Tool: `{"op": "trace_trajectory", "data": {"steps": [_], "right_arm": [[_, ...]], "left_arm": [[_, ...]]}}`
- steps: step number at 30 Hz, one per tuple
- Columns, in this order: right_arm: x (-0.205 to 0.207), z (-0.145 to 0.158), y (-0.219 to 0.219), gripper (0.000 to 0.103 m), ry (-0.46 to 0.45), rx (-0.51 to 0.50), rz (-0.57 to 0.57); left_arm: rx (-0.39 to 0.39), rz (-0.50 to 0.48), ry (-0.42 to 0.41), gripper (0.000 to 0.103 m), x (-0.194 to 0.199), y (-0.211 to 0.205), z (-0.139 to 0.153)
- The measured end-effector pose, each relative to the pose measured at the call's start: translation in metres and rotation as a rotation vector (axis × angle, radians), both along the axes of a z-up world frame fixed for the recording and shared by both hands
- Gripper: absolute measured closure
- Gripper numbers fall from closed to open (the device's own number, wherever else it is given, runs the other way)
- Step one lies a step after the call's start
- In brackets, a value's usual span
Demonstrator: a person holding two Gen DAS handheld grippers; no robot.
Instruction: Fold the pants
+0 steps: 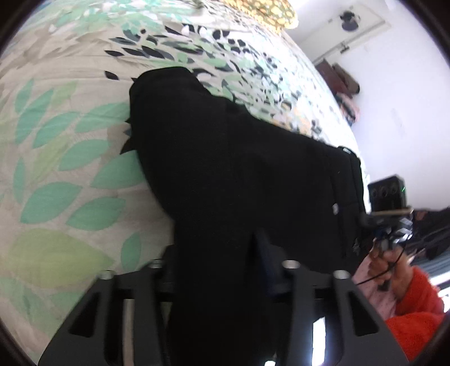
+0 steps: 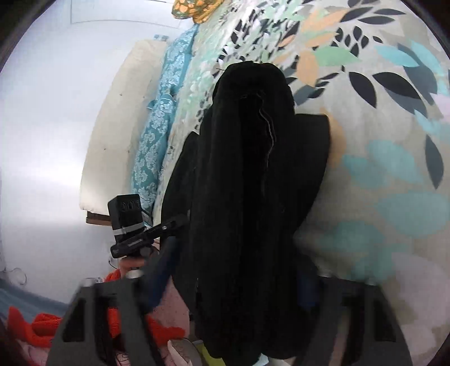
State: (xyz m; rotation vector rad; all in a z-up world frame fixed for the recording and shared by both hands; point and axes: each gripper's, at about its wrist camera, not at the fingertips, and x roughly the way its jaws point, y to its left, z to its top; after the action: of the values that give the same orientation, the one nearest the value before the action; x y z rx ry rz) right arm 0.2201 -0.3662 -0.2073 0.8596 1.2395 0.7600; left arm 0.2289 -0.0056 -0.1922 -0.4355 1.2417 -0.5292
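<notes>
Black pants (image 1: 225, 154) lie bunched lengthwise on a leaf-print bedspread (image 1: 70, 169). In the left wrist view the near end of the cloth rises into my left gripper (image 1: 219, 253), which is shut on it; the cloth hides the fingertips. The right wrist view shows the same pants (image 2: 247, 169) running away from the camera, a pale seam showing on top. My right gripper (image 2: 236, 270) is shut on their near end, and the cloth fills the gap between the fingers. Each view shows the other gripper's camera box (image 1: 386, 191) (image 2: 125, 214) beside the pants.
The bedspread (image 2: 379, 169) stretches wide around the pants. A yellow patterned pillow (image 1: 261, 11) lies at the far end. A blue patterned cloth (image 2: 157, 135) hangs along the bed's edge. A person's orange sleeve (image 1: 416, 309) is near the bed edge.
</notes>
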Motion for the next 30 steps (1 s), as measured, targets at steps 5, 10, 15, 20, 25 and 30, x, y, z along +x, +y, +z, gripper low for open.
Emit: {"op": "trace_trajectory", "data": {"steps": [5,10,15,20,25,30], "right_arm": [[0.009,0.039,0.010,0.065,-0.094,0.017,-0.003],[0.066,0.090,0.019,0.065,-0.223,-0.057,0.009],[0.118,0.100,0.010,0.056,-0.255,-0.304,-0.069],[0.088,0.088,0.000,0.028,-0.156,-0.698,-0.163],[0.004,0.097,0.014,0.007,-0.283,-0.957,-0.174],[-0.048,0.148,0.039,0.003,-0.618,-1.167,-0.335]], "left_arm": [[-0.052,0.018,-0.059,0.082,0.006,0.008,0.037],[-0.035,0.033,-0.159,0.082,0.054,0.001,0.073],[0.181,0.093,-0.271,0.053,0.123,-0.022,0.089],[0.468,0.171,-0.315,0.020,0.092,-0.023,0.064],[0.669,0.181,-0.393,0.009,0.016,-0.026,0.057],[0.750,0.193,-0.528,0.006,-0.001,-0.041,0.091]]}}
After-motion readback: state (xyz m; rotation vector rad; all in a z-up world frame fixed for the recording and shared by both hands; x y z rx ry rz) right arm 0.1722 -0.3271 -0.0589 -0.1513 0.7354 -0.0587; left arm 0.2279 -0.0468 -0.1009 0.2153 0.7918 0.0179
